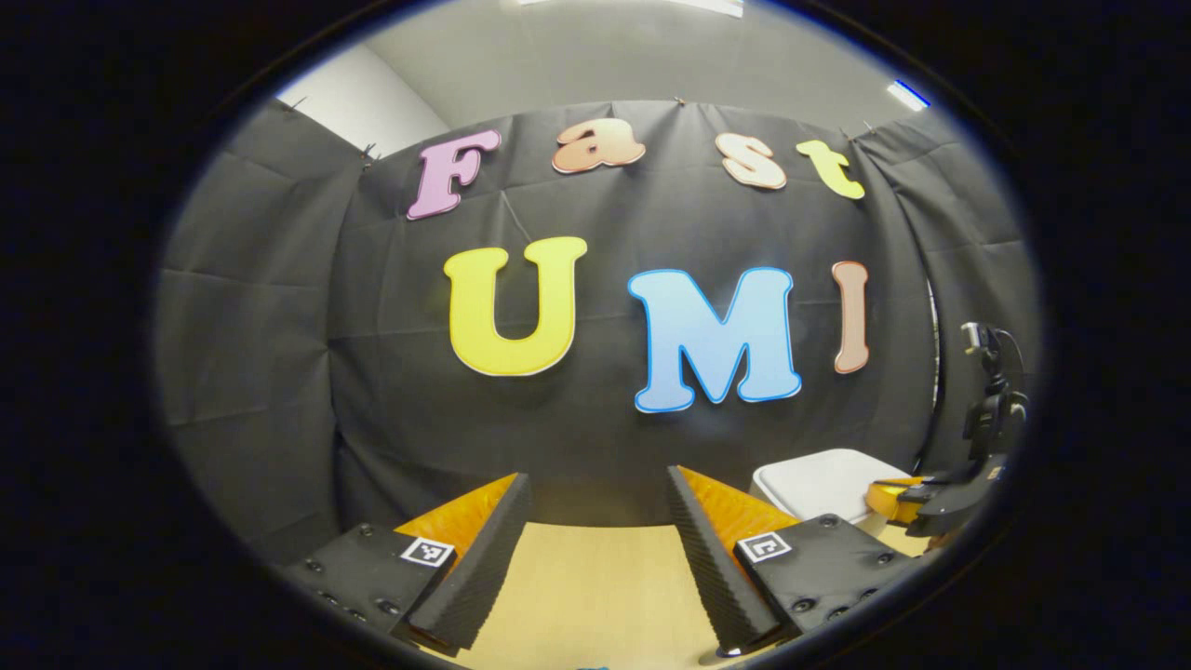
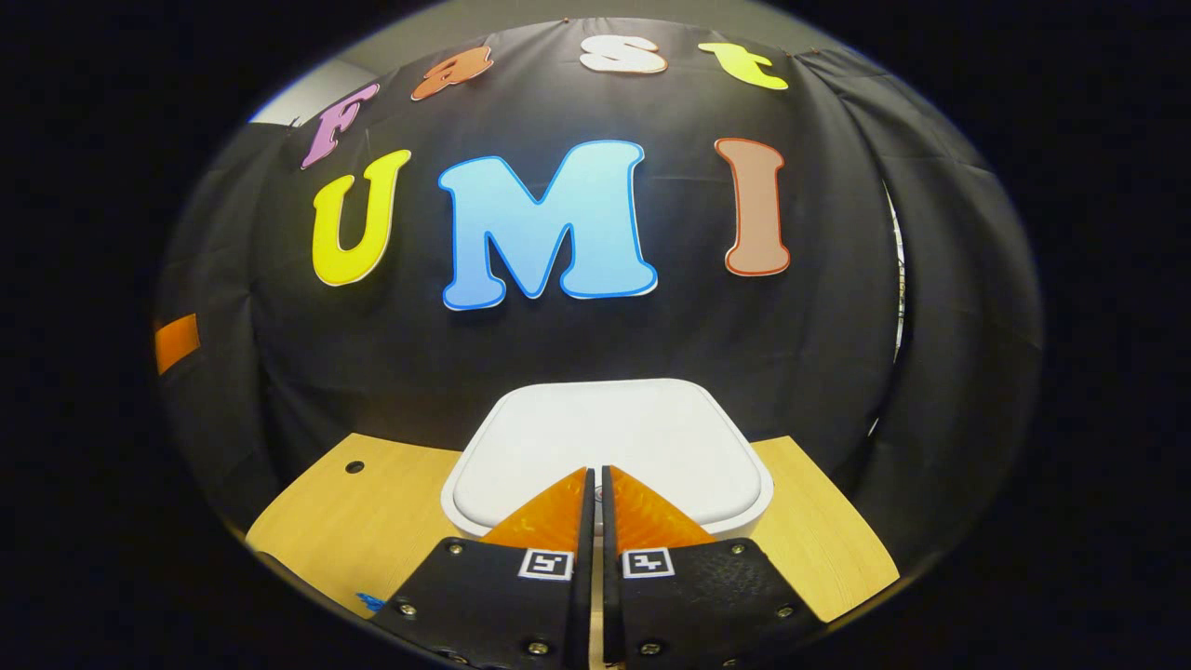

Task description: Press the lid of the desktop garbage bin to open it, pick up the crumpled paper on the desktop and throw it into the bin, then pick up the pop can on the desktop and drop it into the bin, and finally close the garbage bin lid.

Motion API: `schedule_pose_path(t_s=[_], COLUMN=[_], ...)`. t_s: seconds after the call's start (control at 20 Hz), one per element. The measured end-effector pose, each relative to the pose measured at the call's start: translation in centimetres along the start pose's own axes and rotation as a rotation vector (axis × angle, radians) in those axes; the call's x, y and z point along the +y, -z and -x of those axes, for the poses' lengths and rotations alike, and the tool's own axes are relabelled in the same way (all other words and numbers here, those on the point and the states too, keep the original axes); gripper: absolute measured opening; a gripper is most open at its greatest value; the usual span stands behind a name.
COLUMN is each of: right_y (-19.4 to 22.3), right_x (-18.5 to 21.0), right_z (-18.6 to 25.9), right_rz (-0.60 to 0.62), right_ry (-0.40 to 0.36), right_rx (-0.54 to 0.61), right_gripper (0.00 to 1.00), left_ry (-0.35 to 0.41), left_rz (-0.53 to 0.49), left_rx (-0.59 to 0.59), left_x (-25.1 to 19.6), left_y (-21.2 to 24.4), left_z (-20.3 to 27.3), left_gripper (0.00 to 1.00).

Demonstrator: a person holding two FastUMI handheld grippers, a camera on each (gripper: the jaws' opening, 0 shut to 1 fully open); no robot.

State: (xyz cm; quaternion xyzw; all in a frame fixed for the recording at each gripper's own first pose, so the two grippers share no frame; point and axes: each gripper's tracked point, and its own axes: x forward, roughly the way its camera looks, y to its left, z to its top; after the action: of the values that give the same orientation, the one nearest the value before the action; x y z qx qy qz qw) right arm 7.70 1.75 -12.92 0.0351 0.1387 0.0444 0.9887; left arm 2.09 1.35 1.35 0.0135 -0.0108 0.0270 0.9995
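In the left gripper view, the left gripper [image 1: 595, 507] is hovering above the wooden tabletop [image 1: 595, 586] with its jaws standing wide apart and nothing between them. Only a narrow strip of the tabletop is showing between the two fingers; the rest is being cut off by the gripper's body and the lower edge of the view. Further right, the white garbage bin [image 1: 823, 484] is sitting at the back of the tabletop near the black cloth wall [image 1: 279, 372], its lid down; its front and lower body are being hidden behind the left gripper's right finger. At the far right edge, the right gripper [image 1: 898, 498] is reaching over the bin's right side, strongly distorted and partly cut off, so whether it is touching the lid is hard to make out from here.

In the right gripper view, a small dark hole [image 2: 354, 466] is showing in the tabletop [image 2: 372, 521] on the left. In the middle, the garbage bin [image 2: 605, 437] is lying straight ahead with its lid closed and flat. The right gripper [image 2: 595, 479] is pointing at the lid's near edge with its jaws drawn almost together, holding nothing. The tips are overlapping the lid's front rim, and whether they are actually pressing on it cannot be told. The bin's body below the lid is being hidden by the gripper.
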Motion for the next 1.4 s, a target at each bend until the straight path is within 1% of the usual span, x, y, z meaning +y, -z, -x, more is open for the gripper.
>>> schedule_pose_path(t_s=[0.3, 0.5, 0.6, 0.7, 0.85, 1.15, 1.2, 1.3, 1.4], right_y=[0.3, 0.6, 0.4, -0.6, -1.1, -4.3, -4.6, -5.1, -5.2], right_x=[0.0, 0.0, -0.1, 0.0, -0.5, -0.9, -1.1, -1.4, -1.5], right_z=[-0.1, -0.1, -0.1, 0.1, 0.5, 2.8, 3.1, 3.6, 4.0], right_rz=[-0.014, 0.018, -0.008, -0.027, -0.055, -0.063, -0.069, -0.082, -0.090], right_ry=[-0.006, 0.000, -0.011, -0.025, -0.013, 0.006, 0.016, 0.023, 0.025], right_rx=[-0.027, -0.029, -0.027, -0.058, -0.056, -0.155, -0.172, -0.182, -0.184], right_gripper=[0.05, 0.06, 0.06, 0.05, 0.05, 0.05, 0.07, 0.09, 0.09], left_ry=[0.004, 0.004, 0.002, 0.001, -0.003, -0.014, -0.015, -0.018, -0.024], left_rz=[0.010, 0.015, 0.021, 0.025, 0.026, 0.035, 0.035, 0.035, 0.029], left_rx=[0.004, 0.004, 0.007, 0.005, -0.001, -0.008, -0.009, -0.014, -0.017], left_x=[-0.4, -0.3, -0.2, -0.1, 0.3, 0.8, 0.9, 1.2, 1.5], left_y=[0.3, 0.4, 0.5, 0.5, 0.4, 0.4, 0.4, 0.2, 0.2], left_z=[-0.2, -0.2, -0.1, -0.1, 0.2, 0.6, 0.7, 0.8, 1.0], left_gripper=[0.95, 0.95, 0.95, 0.95, 0.95, 0.95, 0.95, 0.95, 0.95])
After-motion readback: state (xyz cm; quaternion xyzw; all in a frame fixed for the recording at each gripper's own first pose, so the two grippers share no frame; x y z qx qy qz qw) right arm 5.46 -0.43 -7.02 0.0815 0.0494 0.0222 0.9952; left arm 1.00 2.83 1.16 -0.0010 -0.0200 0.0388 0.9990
